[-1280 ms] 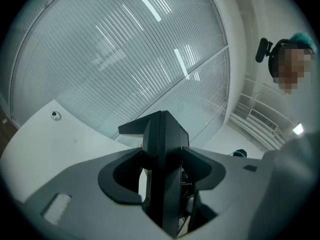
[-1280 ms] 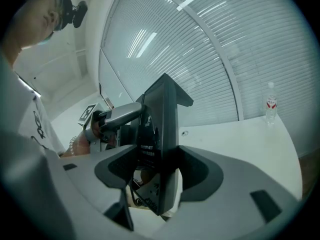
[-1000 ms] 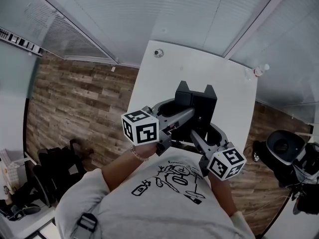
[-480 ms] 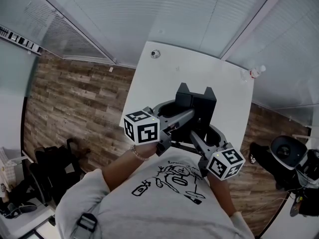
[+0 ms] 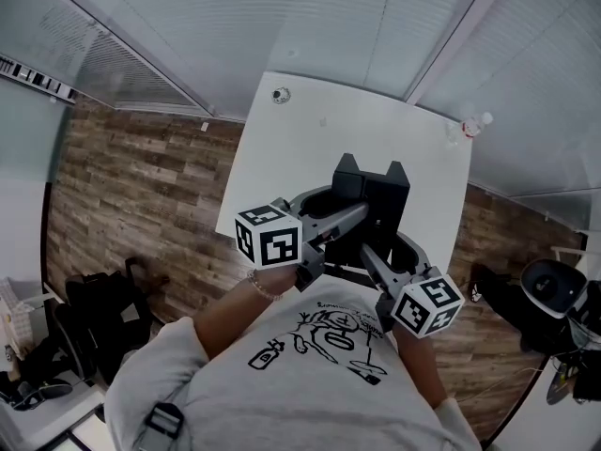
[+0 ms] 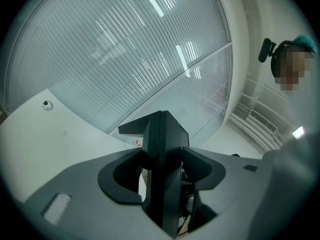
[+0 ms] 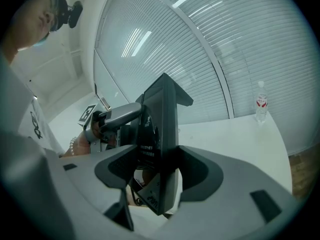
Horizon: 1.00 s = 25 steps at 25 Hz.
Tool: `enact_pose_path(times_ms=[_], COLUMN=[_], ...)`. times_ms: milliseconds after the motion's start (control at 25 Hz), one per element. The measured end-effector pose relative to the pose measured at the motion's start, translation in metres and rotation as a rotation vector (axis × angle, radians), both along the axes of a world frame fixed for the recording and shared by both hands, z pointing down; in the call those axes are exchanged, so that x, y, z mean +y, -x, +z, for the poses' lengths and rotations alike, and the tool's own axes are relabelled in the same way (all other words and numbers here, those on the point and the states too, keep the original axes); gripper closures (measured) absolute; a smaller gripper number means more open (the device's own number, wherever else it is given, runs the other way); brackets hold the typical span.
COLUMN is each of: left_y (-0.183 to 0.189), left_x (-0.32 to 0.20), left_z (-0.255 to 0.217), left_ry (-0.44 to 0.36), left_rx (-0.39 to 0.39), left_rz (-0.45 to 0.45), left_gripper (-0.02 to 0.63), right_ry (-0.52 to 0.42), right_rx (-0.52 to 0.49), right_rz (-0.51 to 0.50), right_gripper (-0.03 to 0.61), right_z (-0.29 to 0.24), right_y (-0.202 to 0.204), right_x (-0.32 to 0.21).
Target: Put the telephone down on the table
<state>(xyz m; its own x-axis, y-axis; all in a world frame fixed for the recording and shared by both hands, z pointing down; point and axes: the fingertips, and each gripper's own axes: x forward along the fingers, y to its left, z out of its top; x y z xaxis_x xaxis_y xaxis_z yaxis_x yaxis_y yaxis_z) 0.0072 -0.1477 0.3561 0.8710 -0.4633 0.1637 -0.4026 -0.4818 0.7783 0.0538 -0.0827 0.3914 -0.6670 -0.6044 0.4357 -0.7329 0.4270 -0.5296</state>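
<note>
The left tool (image 6: 162, 170) is clenched on one side of the black telephone (image 6: 163, 139). The right tool (image 7: 160, 170) is clenched on the opposite side, so both carry it between them. The telephone hangs over the near part of the white bench (image 5: 310, 134), well apart from the bottle (image 5: 475, 124) at the far right corner.

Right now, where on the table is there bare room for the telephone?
The table is bare across its middle, between the small round object far left and the bottle far right. The telephone hides the near part.
</note>
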Motion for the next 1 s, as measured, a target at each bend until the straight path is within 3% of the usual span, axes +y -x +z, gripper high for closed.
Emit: enact_pose_path(times_ms=[1000], left_y=[-0.012], left_x=[0.017], left_z=[0.05], left_ry=[0.091], left_rx=[-0.038], left_rz=[0.008], left_gripper=[0.364], right_ry=[0.102], right_rx=[-0.016], right_rz=[-0.014], right_gripper=[0.333], right_z=[0.048], right_y=[-0.011], right_x=[0.019])
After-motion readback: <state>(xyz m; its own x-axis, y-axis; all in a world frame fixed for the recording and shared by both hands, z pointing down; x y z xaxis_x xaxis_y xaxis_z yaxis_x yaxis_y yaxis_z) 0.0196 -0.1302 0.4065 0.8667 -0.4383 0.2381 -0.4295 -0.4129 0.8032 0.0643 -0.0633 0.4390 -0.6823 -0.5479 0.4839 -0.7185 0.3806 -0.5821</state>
